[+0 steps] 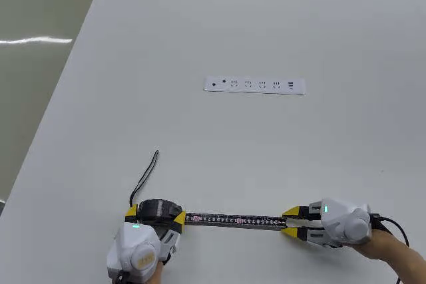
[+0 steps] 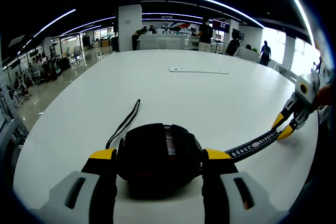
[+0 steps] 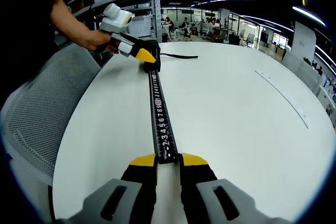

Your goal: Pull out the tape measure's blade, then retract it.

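A black tape measure case (image 1: 158, 211) rests on the white table near its front edge, clamped between the yellow-tipped jaws of my left gripper (image 1: 156, 216). In the left gripper view the case (image 2: 159, 157) sits squarely between the jaws (image 2: 159, 156). Its black blade (image 1: 234, 220) with white and red numbers lies drawn out flat to the right. My right gripper (image 1: 291, 221) is shut on the blade's end, seen up close in the right gripper view (image 3: 168, 158), where the blade (image 3: 158, 114) runs back to the case (image 3: 152, 52). A black wrist strap (image 1: 144, 178) trails from the case.
A white power strip (image 1: 254, 85) lies flat at mid-table, well beyond the tape. The table's left edge (image 1: 60, 91) drops to a pale floor. A grey mesh chair (image 3: 37, 114) stands off the table's near side in the right gripper view.
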